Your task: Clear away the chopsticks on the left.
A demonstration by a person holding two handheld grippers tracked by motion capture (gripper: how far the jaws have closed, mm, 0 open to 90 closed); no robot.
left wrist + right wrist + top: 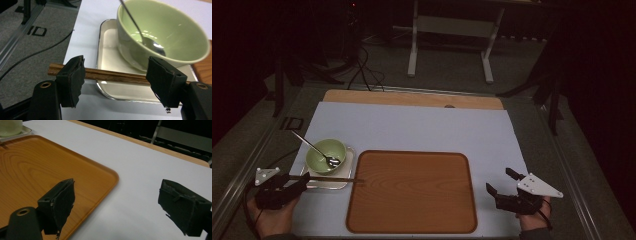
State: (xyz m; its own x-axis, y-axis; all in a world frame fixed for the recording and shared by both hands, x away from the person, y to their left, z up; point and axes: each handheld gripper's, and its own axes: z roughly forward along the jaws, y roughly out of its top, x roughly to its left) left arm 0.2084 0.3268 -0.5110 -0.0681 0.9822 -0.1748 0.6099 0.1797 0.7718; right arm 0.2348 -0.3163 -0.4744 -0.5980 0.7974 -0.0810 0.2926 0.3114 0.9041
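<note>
Wooden chopsticks (112, 76) are lying across the near rim of the metal tray (106, 53) by the tabletop's left edge, propped up for an easy pinch. They look slim, dark and grained. The left tool (117, 81) is straddling them, jaws apart; the right tool (125, 206) is waiting with jaws wide, holding nothing.
</note>
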